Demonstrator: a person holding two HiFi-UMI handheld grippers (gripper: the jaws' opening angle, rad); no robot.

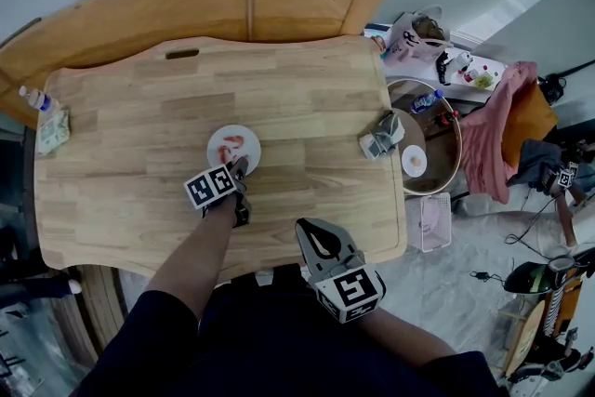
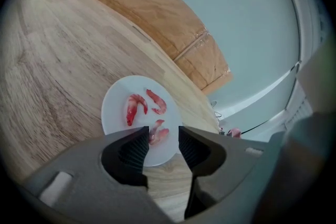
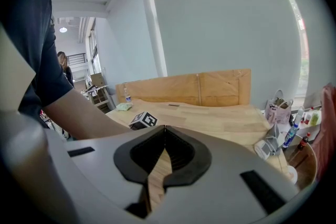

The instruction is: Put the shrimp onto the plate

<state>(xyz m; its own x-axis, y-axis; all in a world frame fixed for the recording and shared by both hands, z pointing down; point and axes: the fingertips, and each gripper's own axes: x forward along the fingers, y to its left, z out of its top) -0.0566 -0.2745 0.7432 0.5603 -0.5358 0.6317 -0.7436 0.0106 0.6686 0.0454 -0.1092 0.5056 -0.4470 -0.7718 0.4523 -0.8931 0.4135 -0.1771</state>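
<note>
Clerk: Item one, plate (image 2: 116, 113): white, on the desk (image 2: 47, 60), three shrimp (image 2: 135, 107) on it. Two lay side by side toward the middle. The third shrimp (image 2: 158, 132) lay nearer the near rim.

Checker: Left hand-held gripper (image 2: 163, 136)?

Clerk: Released, jaws apart, nothing pinched. Tips hung over the plate's near part, the third shrimp just ahead of one pad (image 2: 137, 148). Contact: could not tell.

Checker: Right hand-held gripper (image 3: 164, 131)?

Clerk: Clenched on nothing, over the desk's near edge, well apart from the plate.

Checker: Hazards, as judged?

Clerk: Two entered. If the third shrimp clung to the ribbed pad, a withdrawal could drag it over the rim. A low pull-back could also catch the rim and slide or tip the plate, spilling all three.
</note>
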